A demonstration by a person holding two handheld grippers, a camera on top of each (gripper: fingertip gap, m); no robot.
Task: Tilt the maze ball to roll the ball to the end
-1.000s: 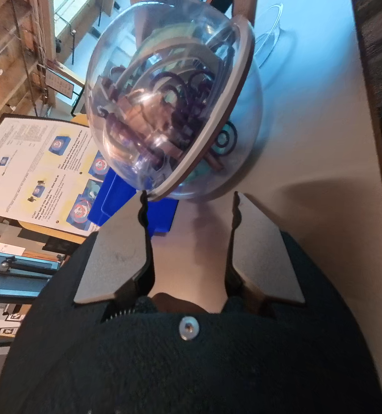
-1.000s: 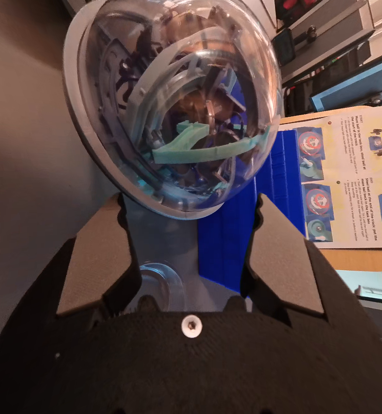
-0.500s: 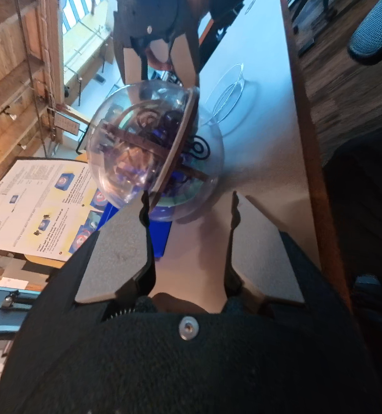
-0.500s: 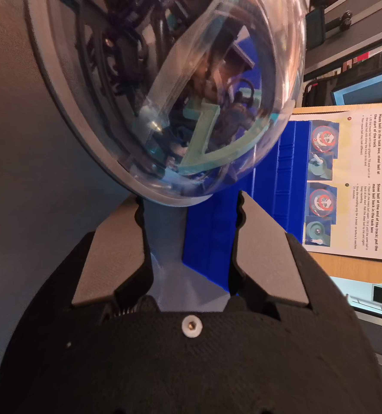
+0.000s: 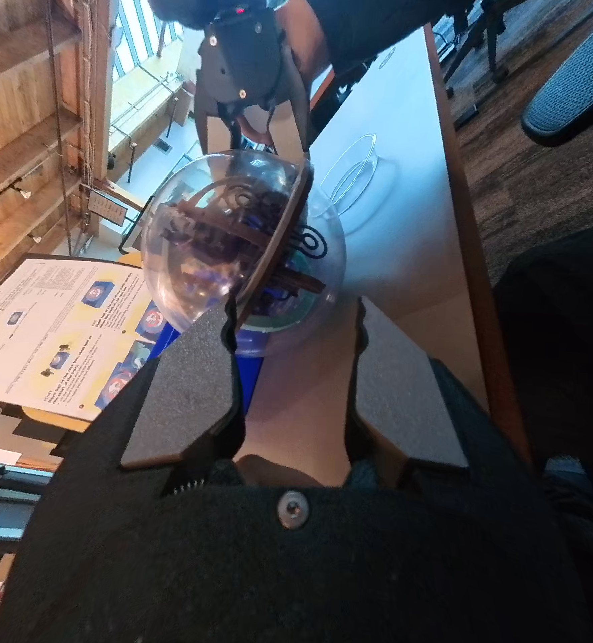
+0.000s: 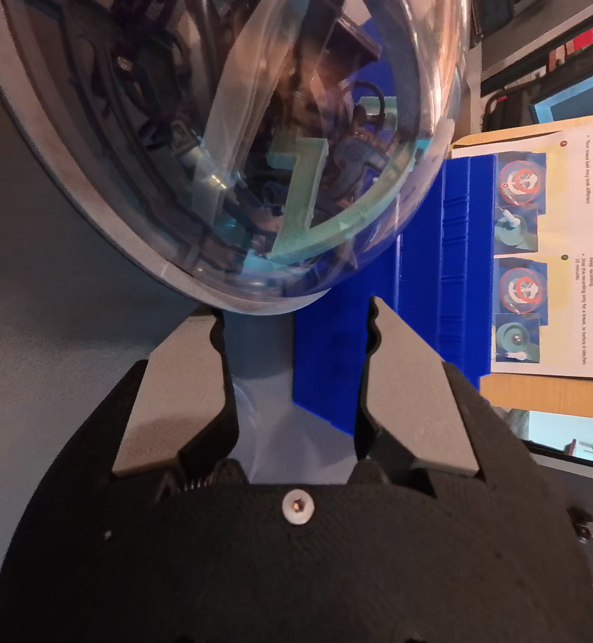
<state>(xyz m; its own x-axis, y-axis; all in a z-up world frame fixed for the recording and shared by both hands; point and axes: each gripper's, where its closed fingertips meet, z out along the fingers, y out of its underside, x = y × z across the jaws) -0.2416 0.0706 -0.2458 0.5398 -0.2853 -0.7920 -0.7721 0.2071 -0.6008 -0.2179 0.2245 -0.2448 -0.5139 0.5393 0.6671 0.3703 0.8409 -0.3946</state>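
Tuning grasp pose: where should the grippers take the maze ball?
Grip the flat equator rim of the maze ball, one gripper from each opposite side. The clear domes are smooth and curved, likely slippery; the rim juts out, giving the fingers an edge.

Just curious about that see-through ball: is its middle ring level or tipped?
Tipped. The maze ball has its ring running steeply slantwise, lower edge beside the left claw.

**Materials and surface finish**

A glossy, clear plastic shell is seen on the maze ball, with matt coloured plastic tracks inside. The jaws are faced with matt grey, finely grained pads on rough black bodies. The table looks smooth, the blue box ribbed plastic, the instruction sheet paper.
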